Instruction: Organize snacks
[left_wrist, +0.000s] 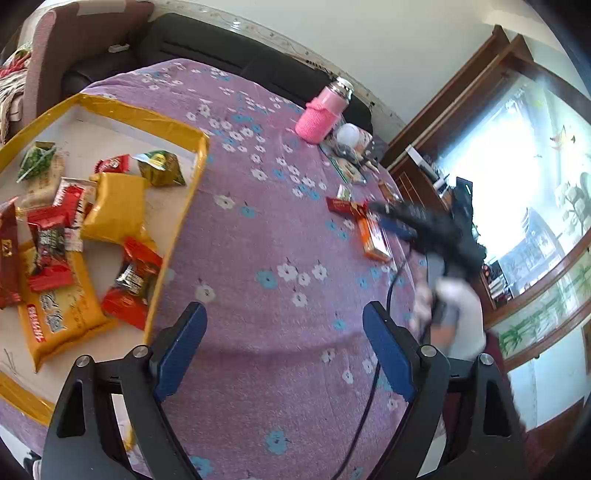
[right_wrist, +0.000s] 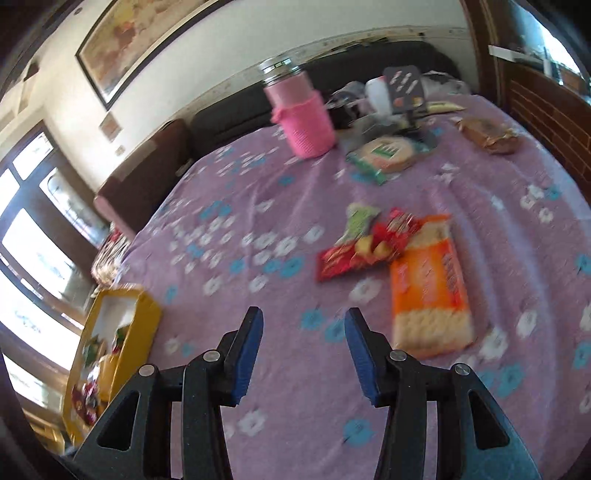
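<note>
My right gripper hangs with its jaws spread wide and nothing between them, low over the purple flowered cloth of the tabletop. My left gripper is likewise open and empty, just beside the yellow-rimmed cardboard box that already holds a heap of packets. The loose snacks lie ahead and to the right of my right jaws: an orange biscuit packet, with a red snack packet and a small green packet overlapping at its far end. I judge the step in hand to be fetching one of these for the box. To do it well I would take the orange packet first, since it lies nearest, closing across its narrow width and low against the cloth so the wrapper does not slip. The pile is motion-blurred in the right view, so its printing and exact overlaps are unreadable. In the left view my right gripper shows only as a dark smear over those packets, and the box's near edge is cut off.
</note>
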